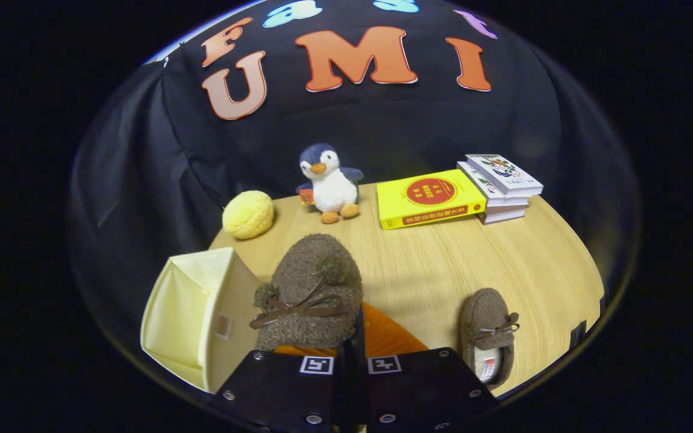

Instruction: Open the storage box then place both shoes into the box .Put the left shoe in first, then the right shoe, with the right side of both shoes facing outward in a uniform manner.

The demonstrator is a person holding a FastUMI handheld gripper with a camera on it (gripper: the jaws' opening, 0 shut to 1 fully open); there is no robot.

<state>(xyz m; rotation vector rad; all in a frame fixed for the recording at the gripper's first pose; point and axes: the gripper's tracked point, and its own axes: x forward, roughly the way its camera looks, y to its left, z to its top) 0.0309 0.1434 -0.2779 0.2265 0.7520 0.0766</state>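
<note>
Brown fuzzy shoe (310, 288) raised beside open cream box (193, 313), second shoe (488, 337) on table

No text can be read: the yellow book (428, 198) bears a red seal with characters too small to make out.

Shoe gripped beside the box

Gripper (355, 355) jaws closed on a brown shoe (310, 294), beside the open cream storage box (187, 313); second shoe (488, 337) lies on the surface (503, 264).

Penguin (329, 182), bun (248, 214), books (459, 192).
</note>
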